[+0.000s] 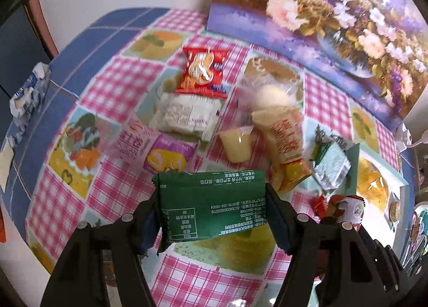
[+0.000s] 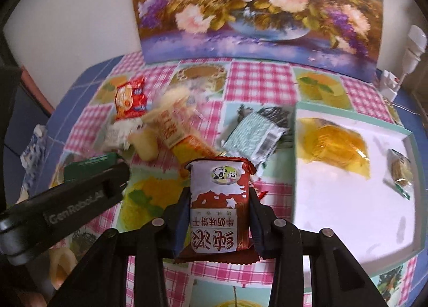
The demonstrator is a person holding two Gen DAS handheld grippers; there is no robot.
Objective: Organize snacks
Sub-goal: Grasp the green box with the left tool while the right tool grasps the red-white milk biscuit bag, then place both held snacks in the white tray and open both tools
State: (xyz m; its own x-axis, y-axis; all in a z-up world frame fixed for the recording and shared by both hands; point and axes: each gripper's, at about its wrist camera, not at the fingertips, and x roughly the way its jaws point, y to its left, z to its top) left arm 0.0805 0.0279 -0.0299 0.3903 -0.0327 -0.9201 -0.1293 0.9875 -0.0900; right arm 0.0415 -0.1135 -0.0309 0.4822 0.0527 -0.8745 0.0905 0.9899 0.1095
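Left wrist view: the left fingers (image 1: 211,216), half closed, clamp a green packet (image 1: 211,200) above the bench (image 1: 117,82). The right fingers (image 2: 220,216) pinch a red-and-white biscuit pack (image 2: 219,200), also lifted. At two o'clock a white tray (image 2: 347,200) holds two snacks; roughly seven more lie loose at eleven, so sorting looks barely begun. Blur hides most labels; the pile overlaps.

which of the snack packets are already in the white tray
Two: the orange-yellow packet and the small clear-wrapped snack by the tray's right edge. All the others lie on the checked cloth or sit in the tongs.
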